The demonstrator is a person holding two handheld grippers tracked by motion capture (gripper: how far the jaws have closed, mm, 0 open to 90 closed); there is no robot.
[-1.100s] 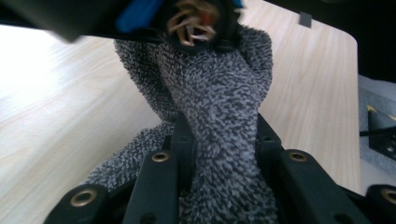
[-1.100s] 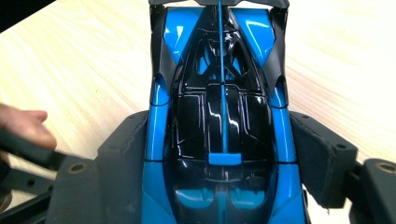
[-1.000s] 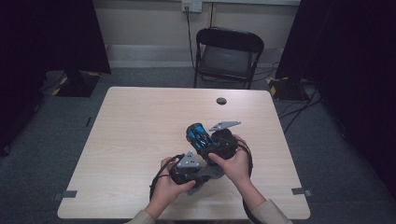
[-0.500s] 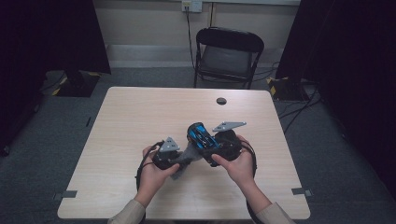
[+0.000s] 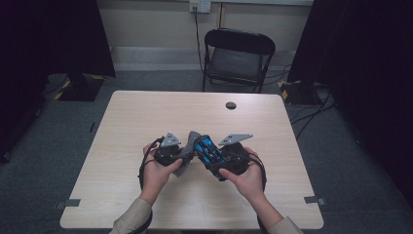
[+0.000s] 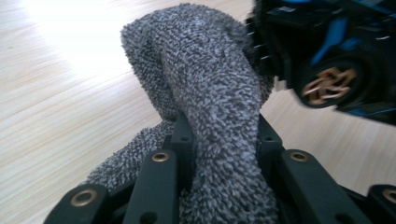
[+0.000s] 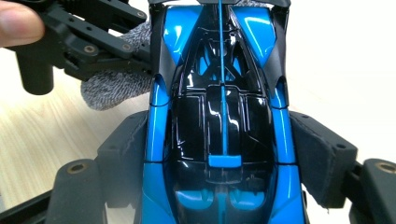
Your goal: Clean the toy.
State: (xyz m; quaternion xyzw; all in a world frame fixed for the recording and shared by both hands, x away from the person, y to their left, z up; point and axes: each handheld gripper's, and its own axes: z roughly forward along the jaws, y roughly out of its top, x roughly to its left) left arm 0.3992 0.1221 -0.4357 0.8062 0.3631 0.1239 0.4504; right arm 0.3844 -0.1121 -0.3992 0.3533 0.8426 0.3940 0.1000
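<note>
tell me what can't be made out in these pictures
- Blue and black toy car: its rear is cut off by the right gripper view's bottom edge.
- Grey fuzzy cloth: its lower end is hidden behind the left claw.
- Small dark round thing: too small to identify in the high view.

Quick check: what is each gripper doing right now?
Left gripper: shut on the grey fuzzy terry cloth.
Right gripper: shut on the glossy blue and black toy car.

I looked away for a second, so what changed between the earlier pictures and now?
The left gripper, shut on the grey cloth, swung out from under the right hand to the car's left. The right gripper kept its grip on the blue toy car, barely moving.
</note>
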